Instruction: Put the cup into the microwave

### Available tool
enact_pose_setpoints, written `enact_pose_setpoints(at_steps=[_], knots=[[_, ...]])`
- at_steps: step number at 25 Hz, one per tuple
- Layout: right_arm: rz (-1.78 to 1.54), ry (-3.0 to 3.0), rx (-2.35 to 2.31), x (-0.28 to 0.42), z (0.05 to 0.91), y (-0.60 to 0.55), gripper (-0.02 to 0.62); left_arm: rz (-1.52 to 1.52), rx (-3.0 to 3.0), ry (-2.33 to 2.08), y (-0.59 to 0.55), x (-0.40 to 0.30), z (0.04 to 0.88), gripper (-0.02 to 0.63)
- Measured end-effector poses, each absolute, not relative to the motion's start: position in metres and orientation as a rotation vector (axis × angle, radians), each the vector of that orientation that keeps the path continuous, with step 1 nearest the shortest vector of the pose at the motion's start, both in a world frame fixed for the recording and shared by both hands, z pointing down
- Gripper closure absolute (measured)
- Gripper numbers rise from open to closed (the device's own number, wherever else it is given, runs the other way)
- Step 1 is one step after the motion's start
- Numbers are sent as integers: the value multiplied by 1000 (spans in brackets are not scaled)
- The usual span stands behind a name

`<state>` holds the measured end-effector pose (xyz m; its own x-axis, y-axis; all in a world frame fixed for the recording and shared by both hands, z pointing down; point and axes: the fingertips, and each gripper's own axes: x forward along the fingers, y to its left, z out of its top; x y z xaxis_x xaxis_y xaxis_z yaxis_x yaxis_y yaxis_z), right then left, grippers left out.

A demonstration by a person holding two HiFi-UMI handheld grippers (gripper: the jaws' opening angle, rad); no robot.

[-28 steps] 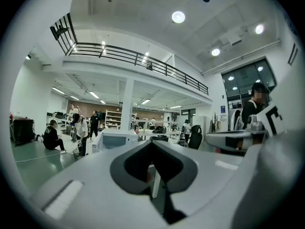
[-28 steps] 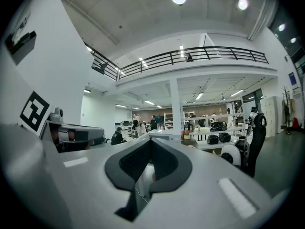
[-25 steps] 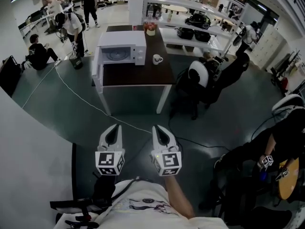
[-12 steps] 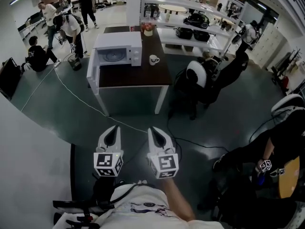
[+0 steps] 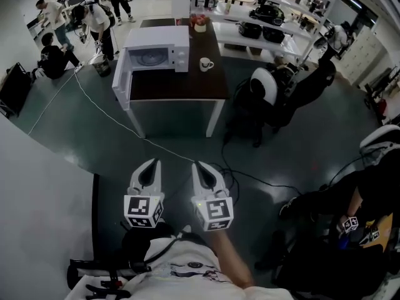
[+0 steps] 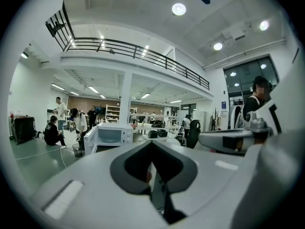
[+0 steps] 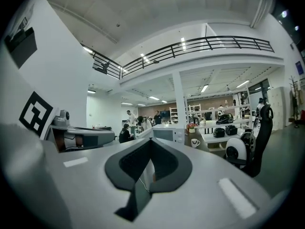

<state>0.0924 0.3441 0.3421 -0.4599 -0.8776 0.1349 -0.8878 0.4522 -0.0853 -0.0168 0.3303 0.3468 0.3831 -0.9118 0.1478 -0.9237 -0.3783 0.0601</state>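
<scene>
A small white cup [image 5: 205,63] stands on the dark brown table [image 5: 181,87], just right of the white microwave [image 5: 156,47]. The microwave's door [image 5: 121,80] hangs open to the left. The cup [image 7: 195,142] and microwave [image 7: 164,133] also show far ahead in the right gripper view, and the microwave [image 6: 110,136] in the left gripper view. My left gripper [image 5: 150,168] and right gripper [image 5: 202,169] hover side by side over the floor, well short of the table. Both are shut and hold nothing.
A black-and-white office chair [image 5: 265,95] stands right of the table. A white cable [image 5: 103,111] runs across the floor past the table leg. Several people [image 5: 56,55] are at the back left, one sits at right [image 5: 369,186]. Shelves with appliances [image 5: 262,30] are behind.
The table and microwave have drawn a little nearer and sit higher in the head view. Both grippers stay side by side, shut, slightly further forward.
</scene>
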Motion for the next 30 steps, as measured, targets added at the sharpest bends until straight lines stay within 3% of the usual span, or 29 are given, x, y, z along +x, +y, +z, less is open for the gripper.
enact_pose_setpoints(at_steps=[30], knots=[[258,-2457,1756,59,351,210,595,140,2520,-1468,187,-56,367,607]])
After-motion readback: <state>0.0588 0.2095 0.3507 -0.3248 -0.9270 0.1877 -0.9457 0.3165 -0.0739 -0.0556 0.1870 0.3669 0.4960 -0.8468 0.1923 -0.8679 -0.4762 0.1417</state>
